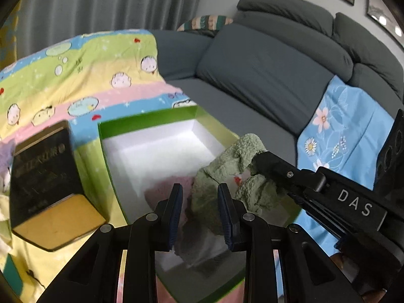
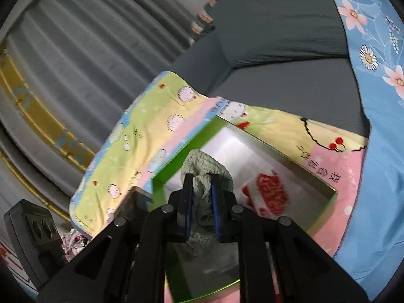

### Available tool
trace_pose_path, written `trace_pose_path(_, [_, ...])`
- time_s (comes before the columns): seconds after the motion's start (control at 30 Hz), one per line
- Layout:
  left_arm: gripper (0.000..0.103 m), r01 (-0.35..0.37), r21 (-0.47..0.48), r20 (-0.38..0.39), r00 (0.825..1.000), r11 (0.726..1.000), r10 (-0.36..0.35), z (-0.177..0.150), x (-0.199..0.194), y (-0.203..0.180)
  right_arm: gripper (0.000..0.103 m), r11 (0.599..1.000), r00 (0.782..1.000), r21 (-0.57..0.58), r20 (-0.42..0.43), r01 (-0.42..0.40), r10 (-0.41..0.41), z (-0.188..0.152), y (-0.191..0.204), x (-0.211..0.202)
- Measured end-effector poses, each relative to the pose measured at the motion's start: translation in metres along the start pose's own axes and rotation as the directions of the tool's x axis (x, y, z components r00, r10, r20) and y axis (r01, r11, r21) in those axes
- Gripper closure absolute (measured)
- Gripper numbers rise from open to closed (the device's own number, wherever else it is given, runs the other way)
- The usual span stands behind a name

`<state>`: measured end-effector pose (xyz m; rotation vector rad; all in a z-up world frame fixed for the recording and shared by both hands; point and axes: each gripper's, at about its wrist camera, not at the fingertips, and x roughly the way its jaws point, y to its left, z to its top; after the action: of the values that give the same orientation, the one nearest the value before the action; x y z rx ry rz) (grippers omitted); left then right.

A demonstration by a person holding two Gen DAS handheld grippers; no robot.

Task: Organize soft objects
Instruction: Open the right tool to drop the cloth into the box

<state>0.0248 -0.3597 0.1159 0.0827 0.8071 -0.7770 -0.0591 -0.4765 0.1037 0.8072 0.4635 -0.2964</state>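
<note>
A fuzzy green towel hangs bunched over an open green box with a white inside. My right gripper comes in from the right and is shut on the towel's upper fold. My left gripper is shut on the towel's lower part, just above the box's near end. In the right wrist view the right gripper pinches the green towel between its blue pads, over the green box. A pink cloth lies inside the box, and a red and white item lies on its floor.
The box rests on a cartoon-print blanket spread over a grey sofa. A black and gold box stands close to its left side. A blue floral cloth drapes the seat on the right. Grey curtains hang behind.
</note>
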Motion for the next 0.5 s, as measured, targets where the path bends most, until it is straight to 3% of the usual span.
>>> trace_pose_path(0.23, [0.074,-0.018,-0.03,-0.024,1.0,0.999,0.017,-0.009,0.012,0.007,0.086,0.99,0.987,-0.005,-0.065,0.144,-0.144,-0.003,-0.011,0.022])
trace_pose_path(0.33, [0.074,-0.001,-0.053,-0.039,0.999,0.999,-0.001,-0.008,0.013,0.012,0.078,0.982,0.98,-0.017,-0.067,0.187,-0.188,-0.004,-0.013,0.019])
trace_pose_path(0.37, [0.074,0.004,-0.06,-0.046,0.999,0.998,-0.007,-0.008,0.012,0.014,0.071,0.981,0.979,-0.021,-0.065,0.194,-0.195,-0.004,-0.012,0.018])
trace_pose_path(0.5, [0.048,-0.008,-0.083,-0.037,0.999,0.997,0.005,-0.007,0.002,0.022,0.051,0.98,0.98,-0.029,-0.031,0.195,-0.196,-0.003,-0.008,0.008])
